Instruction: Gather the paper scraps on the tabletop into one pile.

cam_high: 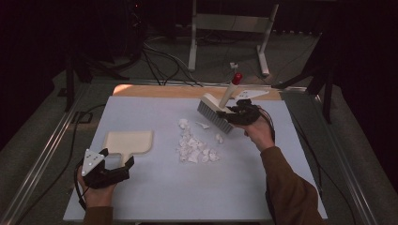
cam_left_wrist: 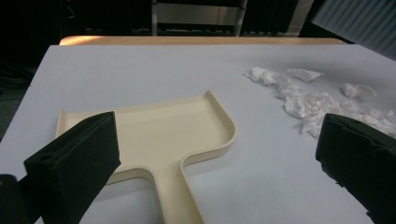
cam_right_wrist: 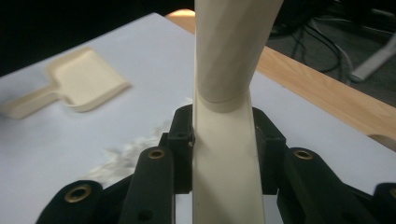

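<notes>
Dark floor with cables rings the bench (cam_high: 155, 187), whose near half lies bare, giving open room between both hands. On the left, the dustpan (cam_high: 129, 142) lies flat, cream, its handle toward the left gripper (cam_high: 117, 161), whose jaws stand spread just short of that handle; the handle's end is cut off in the left gripper view. Paper scraps (cam_high: 195, 149) sit mid-bench, white and crumpled, near the pan's open side. The right gripper (cam_high: 234, 111) holds the brush (cam_high: 216, 115) above the far edge, jaws pinching its cream handle, bristles angled down; its bristles are hidden in the right gripper view.
</notes>
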`<state>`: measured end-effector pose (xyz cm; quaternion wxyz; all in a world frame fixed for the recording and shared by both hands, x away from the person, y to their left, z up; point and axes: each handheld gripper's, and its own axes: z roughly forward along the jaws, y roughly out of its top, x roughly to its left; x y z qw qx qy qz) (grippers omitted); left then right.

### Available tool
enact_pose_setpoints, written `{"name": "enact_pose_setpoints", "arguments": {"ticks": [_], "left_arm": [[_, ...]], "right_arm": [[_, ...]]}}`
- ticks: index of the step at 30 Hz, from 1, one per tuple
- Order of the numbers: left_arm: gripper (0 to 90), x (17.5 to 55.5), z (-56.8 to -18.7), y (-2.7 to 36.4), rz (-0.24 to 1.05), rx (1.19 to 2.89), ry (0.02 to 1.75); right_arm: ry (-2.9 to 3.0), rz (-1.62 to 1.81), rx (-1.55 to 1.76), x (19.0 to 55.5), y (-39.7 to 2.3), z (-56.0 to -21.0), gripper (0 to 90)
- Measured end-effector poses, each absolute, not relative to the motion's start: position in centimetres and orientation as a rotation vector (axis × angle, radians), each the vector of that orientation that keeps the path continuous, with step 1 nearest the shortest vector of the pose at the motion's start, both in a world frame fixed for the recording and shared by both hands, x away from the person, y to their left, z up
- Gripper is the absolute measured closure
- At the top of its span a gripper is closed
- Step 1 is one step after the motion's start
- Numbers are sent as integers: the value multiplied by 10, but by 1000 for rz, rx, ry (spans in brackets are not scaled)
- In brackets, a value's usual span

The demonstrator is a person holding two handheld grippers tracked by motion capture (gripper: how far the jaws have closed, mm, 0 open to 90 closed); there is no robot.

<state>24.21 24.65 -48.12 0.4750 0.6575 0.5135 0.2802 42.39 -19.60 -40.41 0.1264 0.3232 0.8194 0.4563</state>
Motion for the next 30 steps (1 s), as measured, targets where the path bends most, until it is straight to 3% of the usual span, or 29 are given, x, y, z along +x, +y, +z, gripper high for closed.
{"name": "enact_pose_setpoints", "arguments": {"ticks": [14,30], "left_arm": [[5,243,-484,248,684,1602,1263],[5,243,-485,248,681,1606,1270]], "right_arm": [[2302,1065,1014,449,-185,-435,677],[2386,997,960,439,-166,-463,677]]}}
